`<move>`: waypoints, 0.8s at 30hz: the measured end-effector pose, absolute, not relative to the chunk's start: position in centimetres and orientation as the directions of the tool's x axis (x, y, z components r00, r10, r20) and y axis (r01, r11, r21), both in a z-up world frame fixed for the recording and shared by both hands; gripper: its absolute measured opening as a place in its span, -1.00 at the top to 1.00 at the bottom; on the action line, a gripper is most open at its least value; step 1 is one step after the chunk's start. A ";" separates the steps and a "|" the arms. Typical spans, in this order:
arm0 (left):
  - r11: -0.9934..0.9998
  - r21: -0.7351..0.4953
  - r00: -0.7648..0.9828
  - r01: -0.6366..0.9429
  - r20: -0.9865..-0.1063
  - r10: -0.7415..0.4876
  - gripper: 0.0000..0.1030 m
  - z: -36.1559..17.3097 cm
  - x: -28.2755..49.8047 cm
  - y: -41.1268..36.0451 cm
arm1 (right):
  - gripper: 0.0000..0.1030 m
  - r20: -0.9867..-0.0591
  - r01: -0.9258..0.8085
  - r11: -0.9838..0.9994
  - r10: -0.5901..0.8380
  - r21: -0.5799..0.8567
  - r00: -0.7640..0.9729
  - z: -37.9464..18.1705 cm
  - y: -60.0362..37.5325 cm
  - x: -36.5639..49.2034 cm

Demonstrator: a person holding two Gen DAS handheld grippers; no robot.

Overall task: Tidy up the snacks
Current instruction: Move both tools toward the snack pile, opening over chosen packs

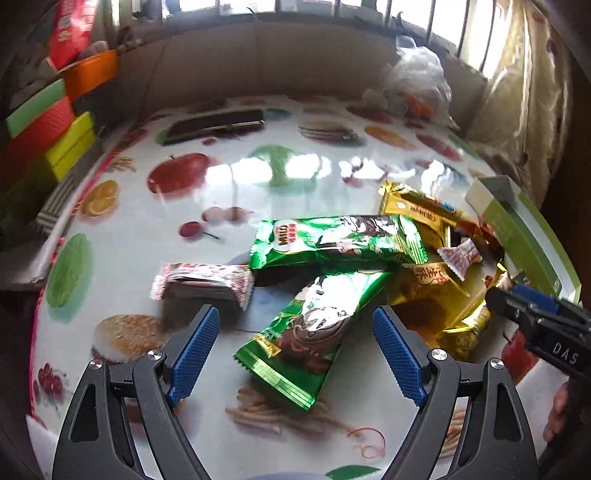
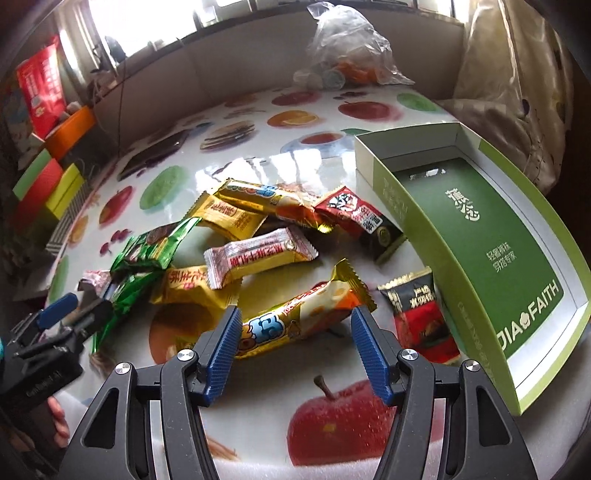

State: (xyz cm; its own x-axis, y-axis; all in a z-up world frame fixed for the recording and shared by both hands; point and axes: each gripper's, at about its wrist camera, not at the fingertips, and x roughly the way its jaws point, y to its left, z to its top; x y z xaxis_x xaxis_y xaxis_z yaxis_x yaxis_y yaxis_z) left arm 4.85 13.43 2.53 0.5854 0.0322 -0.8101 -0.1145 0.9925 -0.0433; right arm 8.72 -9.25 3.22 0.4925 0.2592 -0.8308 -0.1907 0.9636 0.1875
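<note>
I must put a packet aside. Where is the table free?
Free: the table between the snack pile and the dark case, and inside the empty green box. Crowded: the pile beside that box.

Daylight pours in from the barred windows [image 1: 332, 5] along the far wall, blown out to pure white in both views. It strikes the glossy surface [image 1: 229, 192] as broad white glare patches, washing out the printed fruit near the middle, and sparkles off the foil of the green wrappers [image 1: 332, 240] and the gold wrapper [image 2: 295, 317]. Soft dark shadows lie under the snack pile and beneath each claw's blue pads. The fisheye lenses bend the surface edge and the green box [image 2: 480, 236] into curves, and the corners fall to black vignette. The left-wrist view is smeared with motion blur; the right-wrist view is crisper, its print legible.
</note>
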 end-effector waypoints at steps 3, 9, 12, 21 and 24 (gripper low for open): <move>0.995 -0.025 0.586 -0.097 -0.809 0.036 -0.66 2.4 5.2 13.1 | -0.21 -0.845 -0.192 0.967 0.242 0.168 0.476 2.9 -8.8 9.3; 0.996 -0.043 0.577 -0.079 -0.816 0.010 -0.66 2.2 5.6 12.6 | -0.21 -0.853 -0.192 0.971 0.221 0.145 0.473 2.1 -8.6 9.4; 0.996 -0.065 0.580 -0.058 -0.814 -0.019 -0.65 2.2 5.4 12.1 | -0.21 -0.851 -0.210 0.971 0.203 0.112 0.485 2.4 -8.7 9.1; 0.996 -0.093 0.566 -0.003 -0.821 -0.075 -0.42 2.4 5.3 11.1 | -0.21 -0.859 -0.211 0.977 0.146 0.046 0.491 2.4 -9.2 7.8; 0.997 -0.077 0.566 -0.002 -0.822 -0.062 -0.40 2.5 5.5 11.4 | -0.21 -0.862 -0.215 0.976 0.133 0.028 0.489 2.1 -9.2 7.4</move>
State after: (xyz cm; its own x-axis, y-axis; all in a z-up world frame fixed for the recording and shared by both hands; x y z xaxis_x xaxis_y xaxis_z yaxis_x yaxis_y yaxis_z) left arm 5.49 11.42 2.46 0.5658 -0.0622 -0.8222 -0.0020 0.9970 -0.0768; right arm 7.41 -9.18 2.09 0.4891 0.1327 -0.8621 -0.2155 0.9761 0.0280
